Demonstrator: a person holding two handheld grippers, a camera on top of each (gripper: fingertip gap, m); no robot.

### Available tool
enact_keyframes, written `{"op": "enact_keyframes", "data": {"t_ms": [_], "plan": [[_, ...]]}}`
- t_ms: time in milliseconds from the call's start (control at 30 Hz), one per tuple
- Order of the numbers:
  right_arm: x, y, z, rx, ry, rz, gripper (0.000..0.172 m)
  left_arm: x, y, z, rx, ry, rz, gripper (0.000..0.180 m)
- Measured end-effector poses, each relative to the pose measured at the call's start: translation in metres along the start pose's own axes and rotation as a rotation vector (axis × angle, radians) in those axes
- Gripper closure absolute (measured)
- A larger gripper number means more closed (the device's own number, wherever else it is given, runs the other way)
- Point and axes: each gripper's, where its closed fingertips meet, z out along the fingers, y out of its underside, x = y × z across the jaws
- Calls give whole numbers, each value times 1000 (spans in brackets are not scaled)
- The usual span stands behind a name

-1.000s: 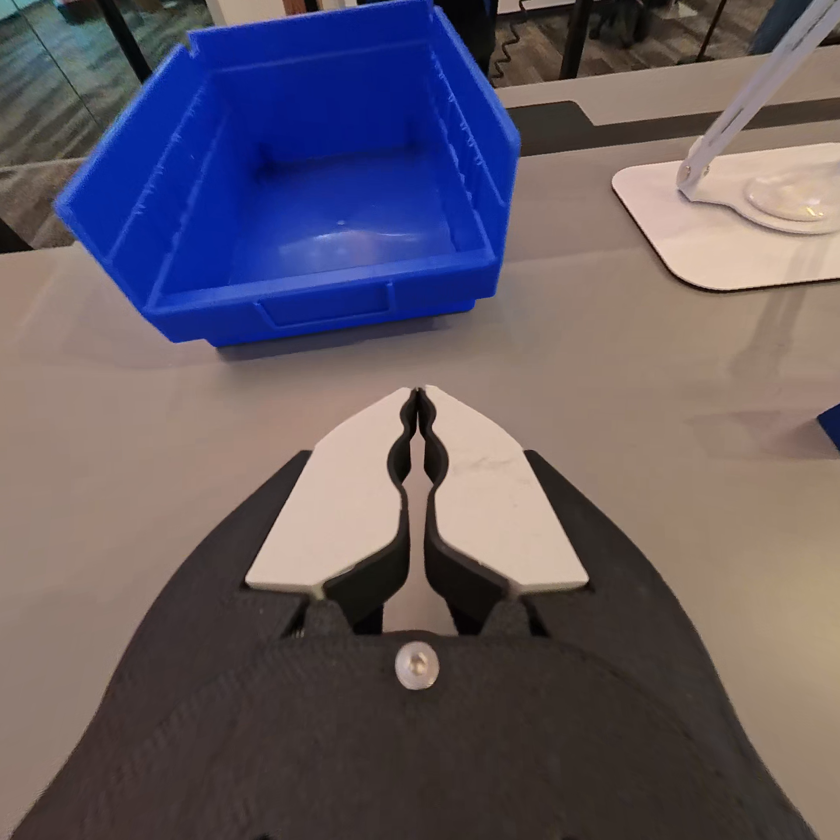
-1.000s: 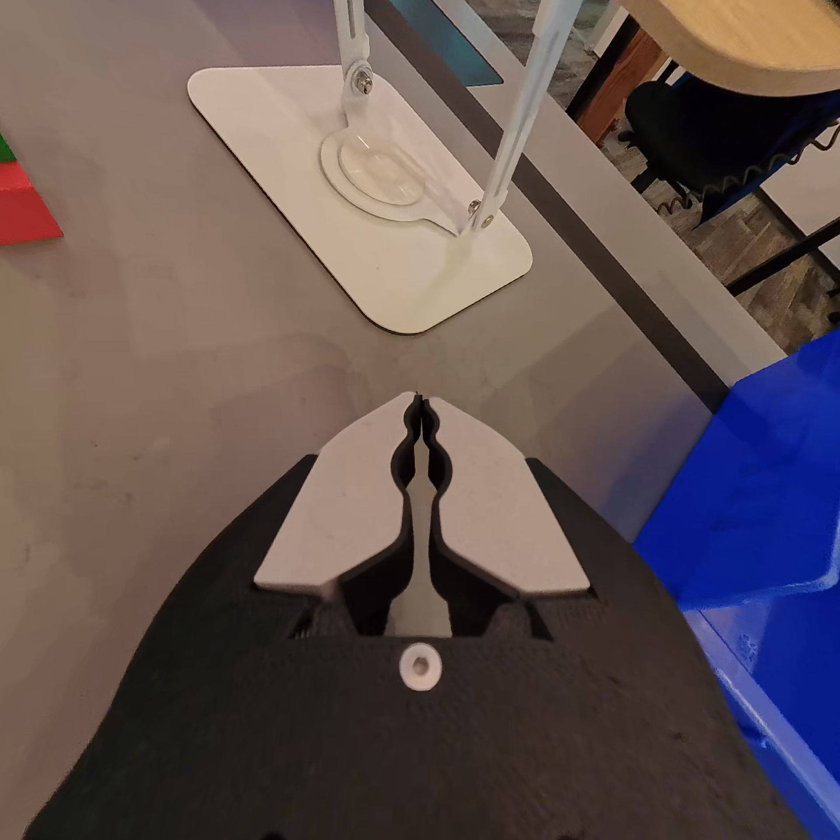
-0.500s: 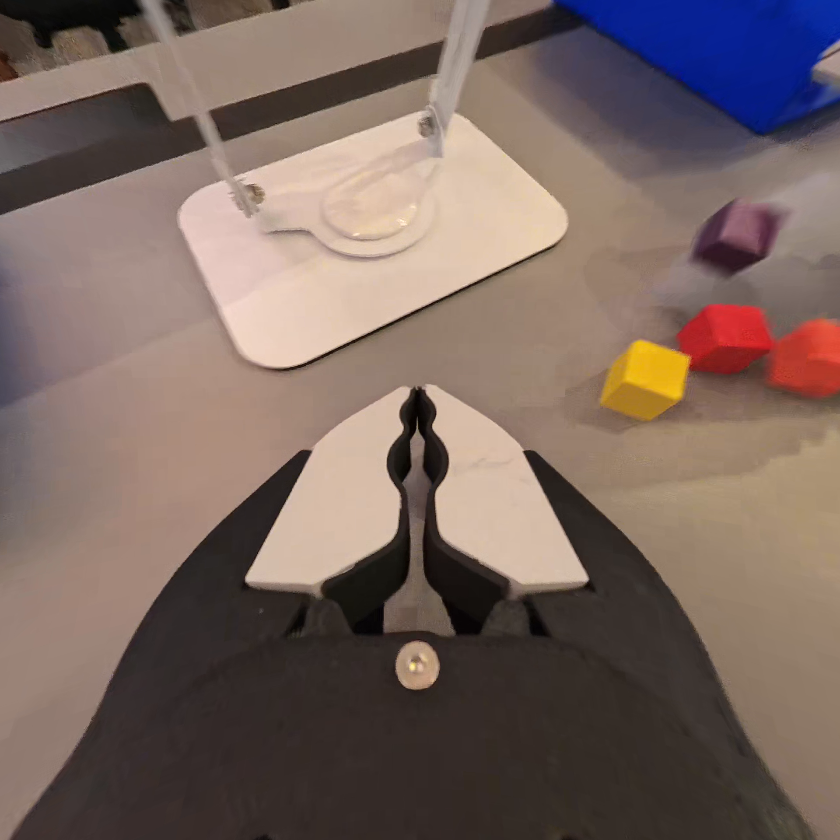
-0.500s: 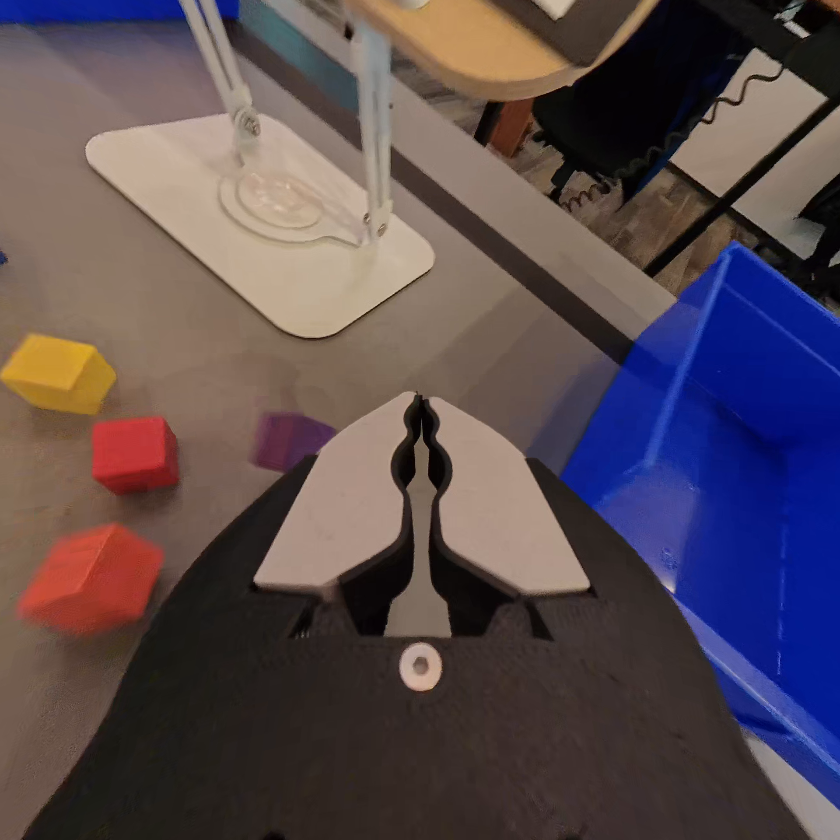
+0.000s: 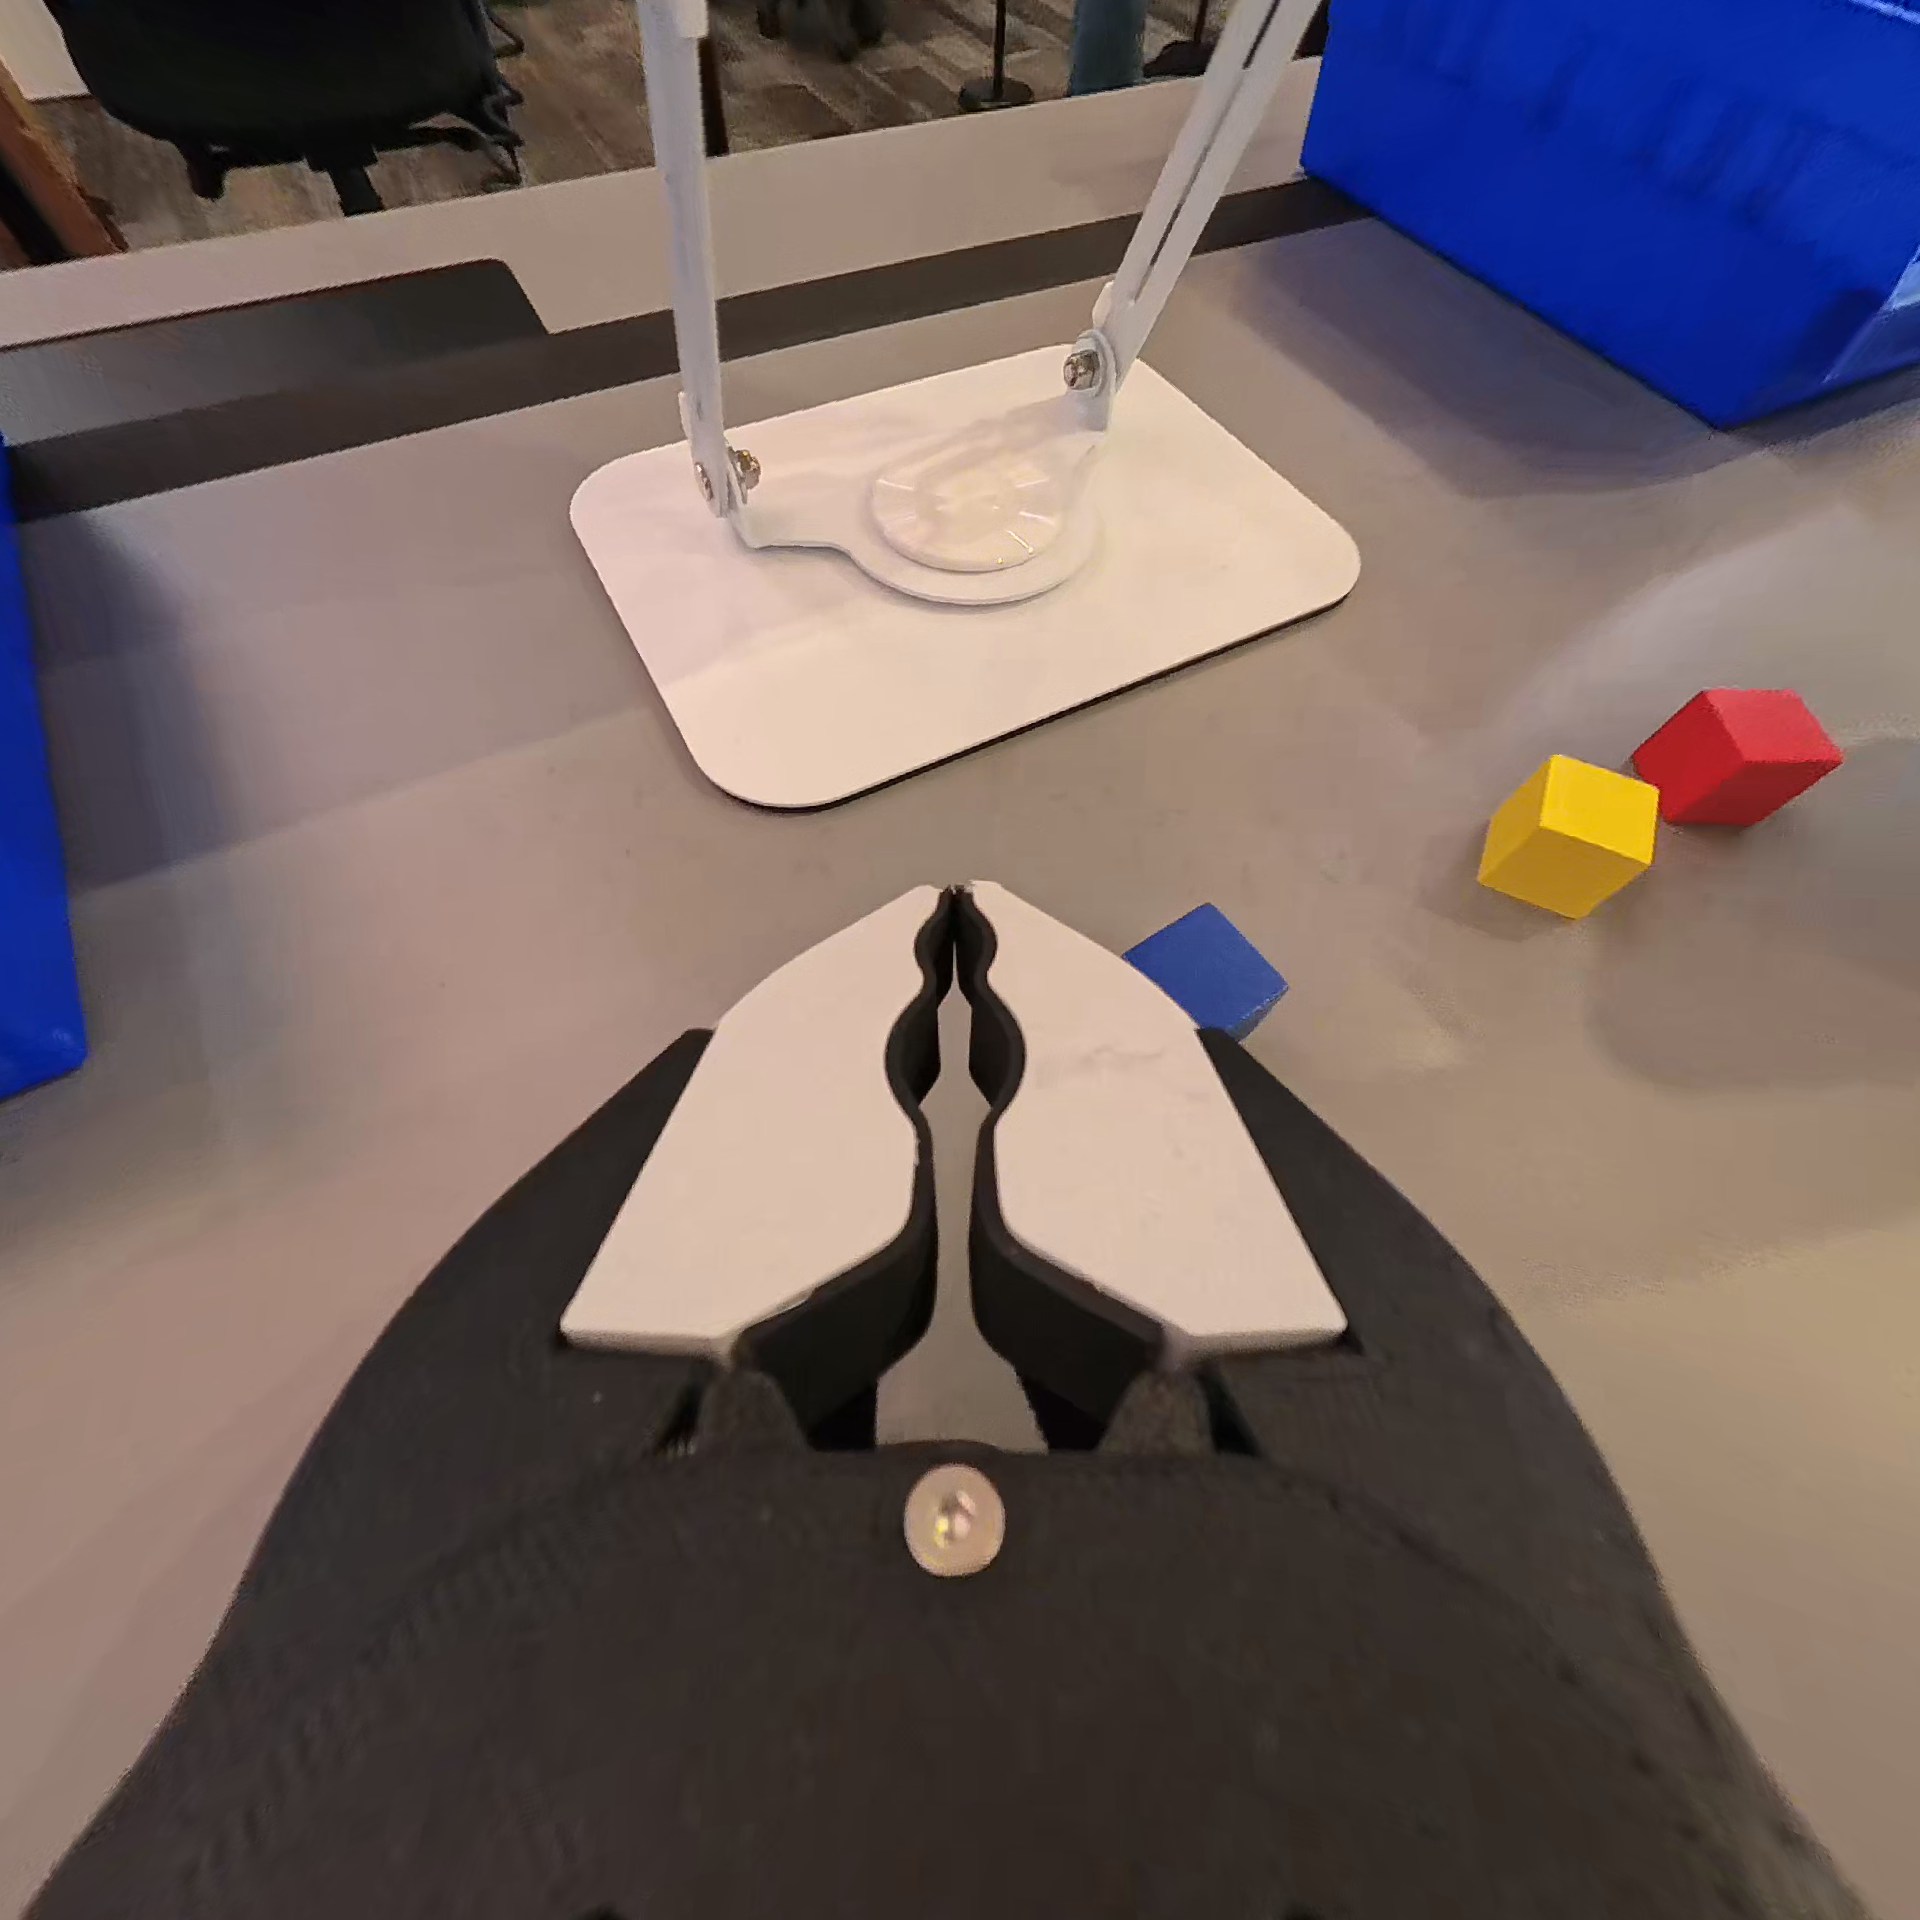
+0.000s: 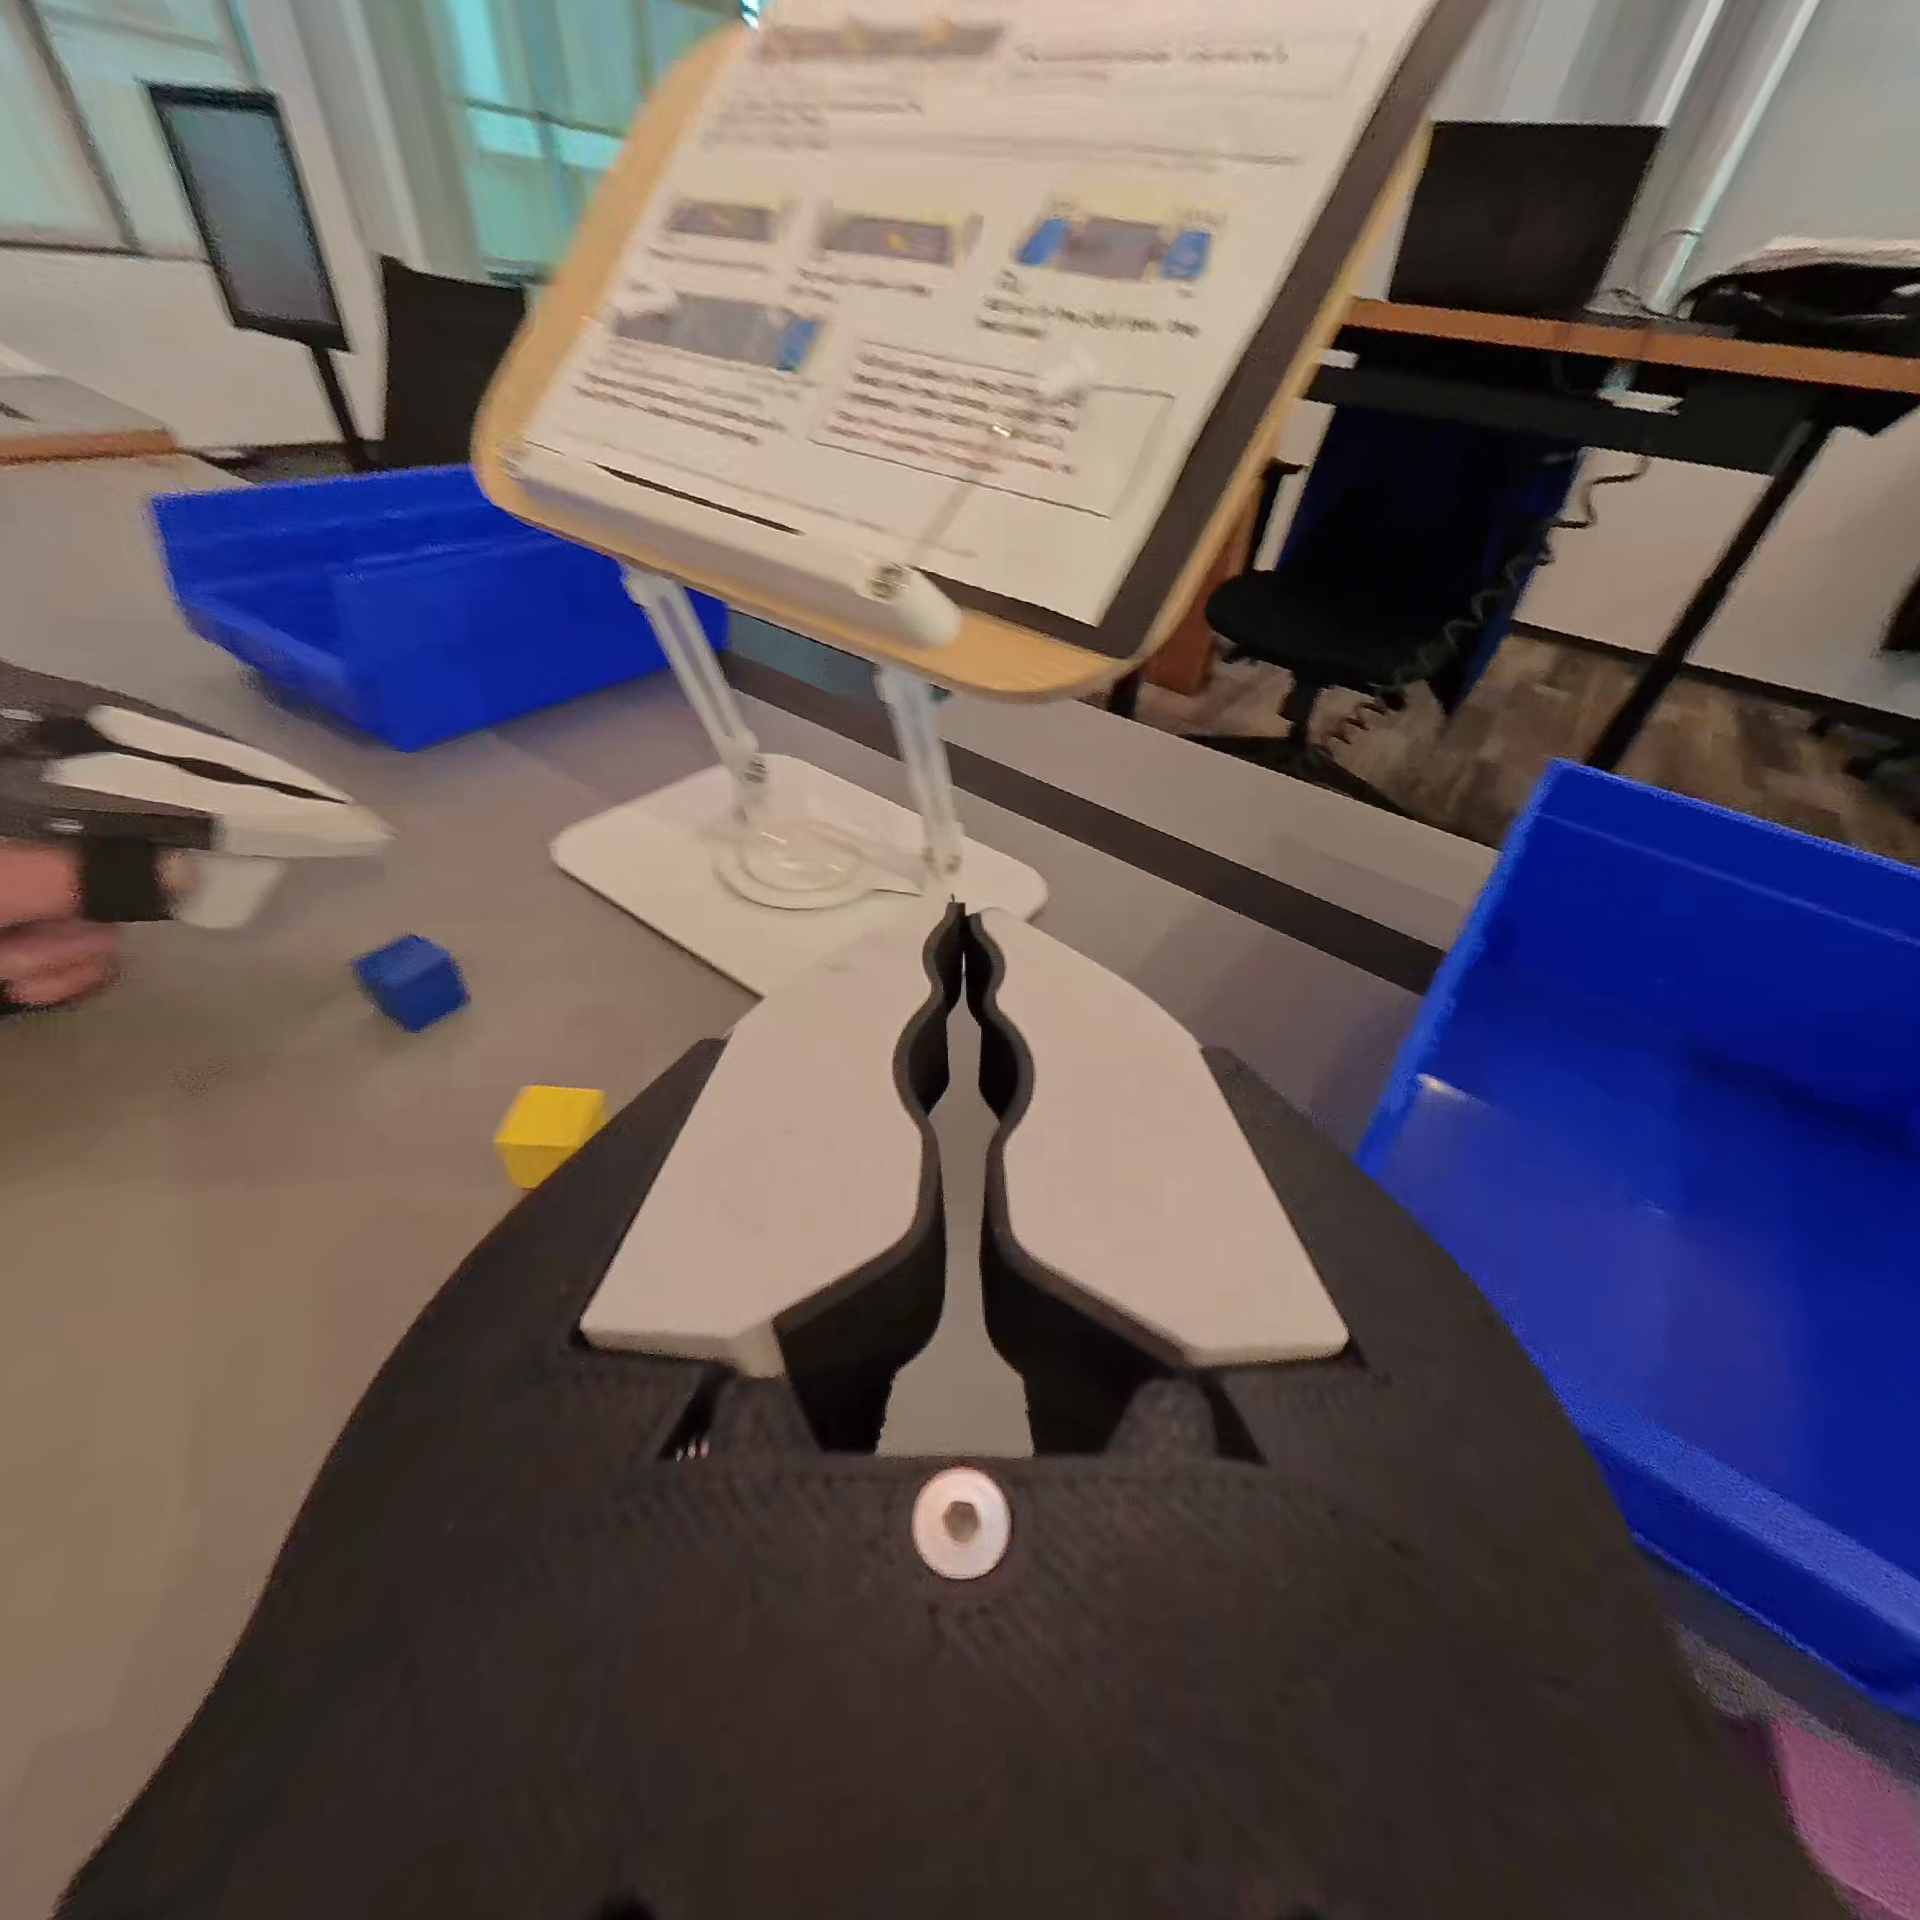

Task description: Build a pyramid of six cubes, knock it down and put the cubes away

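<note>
With the cubes lying scattered on the grey worktop [image 5: 312, 935], both hand-held grippers are sitting fully closed and empty: the left hand-held gripper [image 5: 954, 891] beside the blue cube [image 5: 1210, 971], the right hand-held gripper [image 6: 961, 914] near a blue bin [image 6: 1662, 1195]. Putting-away is seemingly beginning; next, opening over a cube, perhaps the yellow cube [image 5: 1569, 836].

Cubes [image 5: 1569, 836] now scattered, pyramid down.

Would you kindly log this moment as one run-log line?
left hand-held gripper: shut, empty | right hand-held gripper: shut, empty | blue cube, yellow cube, red cube: loose on table
</note>
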Motion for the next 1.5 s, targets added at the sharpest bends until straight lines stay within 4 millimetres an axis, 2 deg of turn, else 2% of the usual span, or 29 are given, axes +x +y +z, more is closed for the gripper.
{"op": "enact_keyframes", "data": {"t_ms": [100, 167, 233, 367, 433, 500, 600, 667, 767, 833, 900, 1067, 1100, 1200, 1333, 1400, 1500], "plan": [[-29, -10, -18, -27, -48, -60, 172, 3, -1, 2, 1, -12, 47, 180], [-27, -11, -35, -74, -14, -128, 171, 5, -1, 4, -10, -11, 66, 180], [-6, -12, -56, -119, 50, -151, 166, 5, -1, 4, -7, -13, 72, 180], [54, 0, -91, -272, 153, -146, 157, 5, -1, 5, -11, -5, 70, 180], [76, 24, -104, -442, 143, -127, 150, 5, -1, 8, -22, -1, 73, 180], [101, 62, -118, -667, 162, -136, 141, 6, -1, 13, -34, 1, 91, 180], [135, 110, -128, -879, 174, -151, 126, 8, 0, 23, -70, 4, 141, 180], [154, 129, -125, -921, 163, -190, 117, 10, -1, 27, -76, 10, 163, 180], [173, 151, -112, -918, 114, -127, 114, 9, -5, 33, -72, 34, 165, 180], [185, 165, -106, -940, 89, -169, 113, 9, -7, 36, -69, 46, 170, 180], [187, 175, -100, -946, 32, -180, 113, 9, -9, 39, -66, 55, 177, 180], [181, 178, -83, -873, -101, -241, 120, 13, -10, 44, -74, 73, 214, 180], [183, 182, -83, -890, -109, -242, 122, 14, -10, 46, -75, 76, 221, 180], [178, 185, -82, -893, -152, -199, 140, 14, -12, 50, -78, 81, 233, 180], [169, 184, -93, -972, -178, -213, 142, 14, -16, 56, -73, 93, 238, 180], [157, 169, -96, -982, -202, -233, 143, 14, -17, 59, -72, 101, 236, 180], [143, 121, -75, -857, -212, -253, 143, 13, -20, 64, -70, 108, 239, 180]]}}
